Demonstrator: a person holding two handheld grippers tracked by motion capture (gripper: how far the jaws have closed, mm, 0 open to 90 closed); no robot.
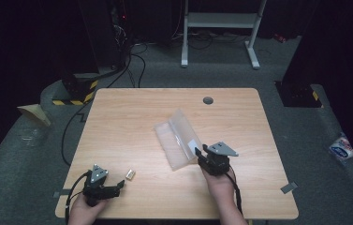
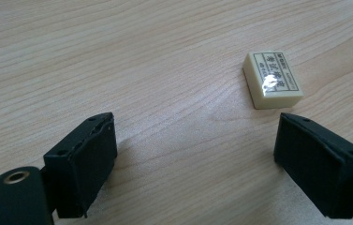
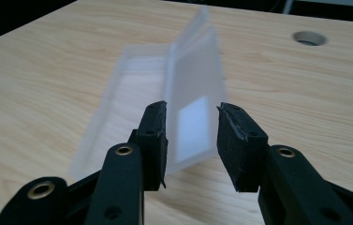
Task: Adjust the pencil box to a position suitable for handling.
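Observation:
A clear plastic case lies open in the middle of the wooden table, its lid standing up at a slant. In the right gripper view the lid carries a white label, and its near end sits between the jaws of my right gripper, which stand a little apart with no clear press on it. My right gripper is at the case's near right corner. A small cream eraser lies just ahead of my left gripper, whose wide open jaws hold nothing.
A round cable hole sits in the table's far middle. Grey tape marks stick at the near table edges. Beyond the table are a white metal frame, floor cables and a packet at right.

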